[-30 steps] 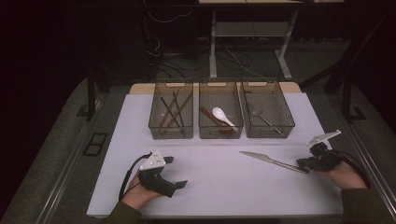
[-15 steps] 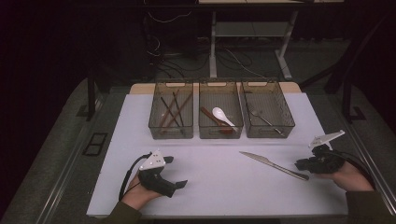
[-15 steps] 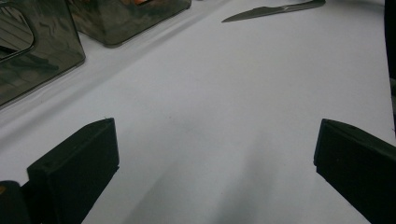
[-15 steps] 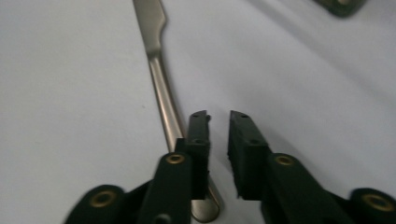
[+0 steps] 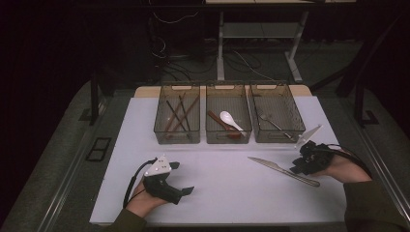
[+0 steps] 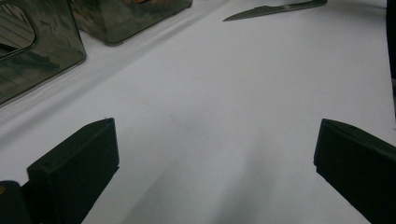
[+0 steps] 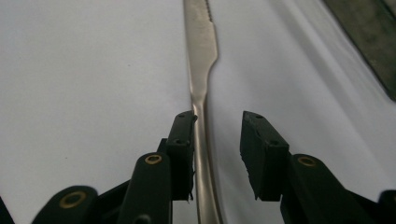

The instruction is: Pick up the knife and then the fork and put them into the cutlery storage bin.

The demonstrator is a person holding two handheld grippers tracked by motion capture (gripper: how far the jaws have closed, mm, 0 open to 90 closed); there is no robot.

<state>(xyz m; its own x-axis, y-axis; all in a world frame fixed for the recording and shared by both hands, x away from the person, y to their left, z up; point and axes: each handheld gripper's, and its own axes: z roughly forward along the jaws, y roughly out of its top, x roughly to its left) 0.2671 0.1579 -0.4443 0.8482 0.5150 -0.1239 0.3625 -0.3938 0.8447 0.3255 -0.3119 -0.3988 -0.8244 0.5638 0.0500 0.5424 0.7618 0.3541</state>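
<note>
One slim silver knife (image 5: pixel 283 170), flat.

White tabletop (image 5: pixel 227 193) under dim light, dark floor around. Along the far side, three smoky see-through bins in a row: left bin (image 5: pixel 177 120) with brown chopsticks (image 5: pixel 175 115), middle bin (image 5: pixel 228 120) with a white spoon (image 5: pixel 230 120) beside a reddish utensil, right bin (image 5: pixel 275 118) with a metal fork (image 5: pixel 271 122). On the near right, a table knife (image 5: pixel 283 170) flat on the tabletop, blade toward the middle. Right gripper (image 5: pixel 300 166) at the handle end, fingers just opening, handle between them and flat on the tabletop. Left gripper (image 5: pixel 181 179) near left, resting on the tabletop, fingers spread wide with nothing between them.
</note>
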